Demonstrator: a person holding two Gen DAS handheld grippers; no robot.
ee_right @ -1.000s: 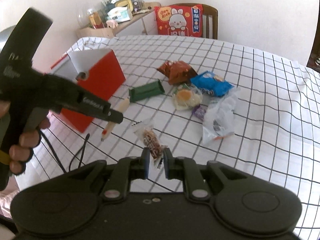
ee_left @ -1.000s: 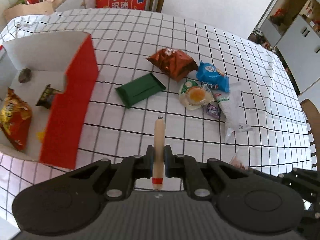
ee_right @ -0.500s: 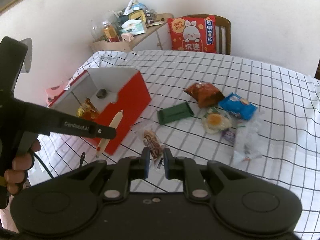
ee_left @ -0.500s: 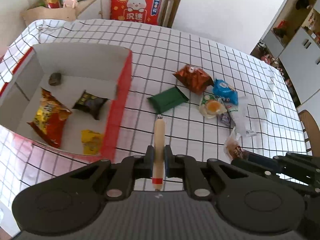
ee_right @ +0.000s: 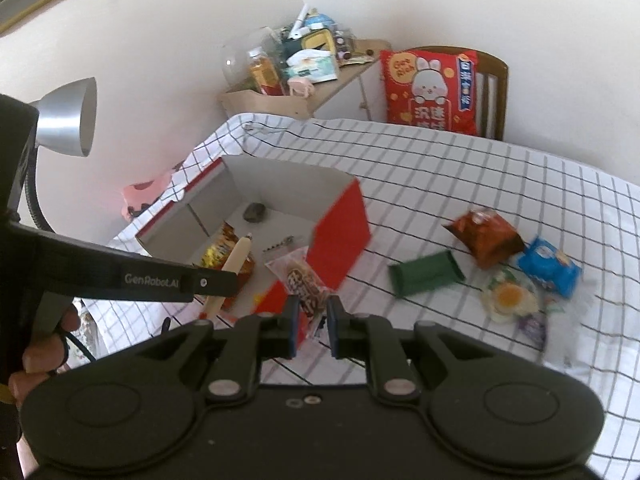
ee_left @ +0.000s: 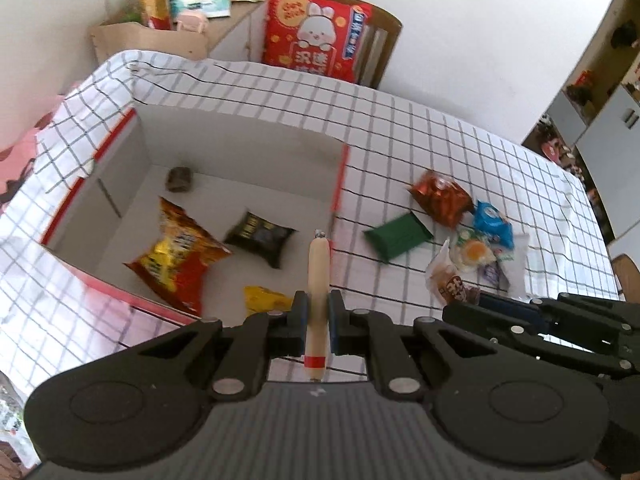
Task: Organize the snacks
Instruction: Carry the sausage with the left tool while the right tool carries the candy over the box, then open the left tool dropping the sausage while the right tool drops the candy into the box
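Observation:
My left gripper [ee_left: 317,307] is shut on a beige sausage stick [ee_left: 318,276], held above the near right part of the open red box [ee_left: 338,196]. The box holds a red-yellow chip bag [ee_left: 176,256], a black packet [ee_left: 260,236], a yellow packet [ee_left: 266,300] and a small dark item [ee_left: 180,179]. My right gripper [ee_right: 312,316] is shut on a clear-wrapped brown snack [ee_right: 300,276], just in front of the box's red side [ee_right: 340,240]. In the right wrist view the left gripper [ee_right: 224,280] holds the sausage stick [ee_right: 236,258] over the box.
On the checked tablecloth [ee_left: 460,152] right of the box lie a green packet [ee_left: 398,236], an orange-brown bag [ee_left: 440,196], a blue packet [ee_left: 494,222], an egg-print snack [ee_left: 472,252] and a clear bag. A chair with a red cushion [ee_left: 316,40] stands behind. A lamp [ee_right: 68,120] stands left.
Both grippers rose and moved left toward the box with their snacks. The sausage stick is now over the box interior, and the wrapped snack sits close beside the box's red side.

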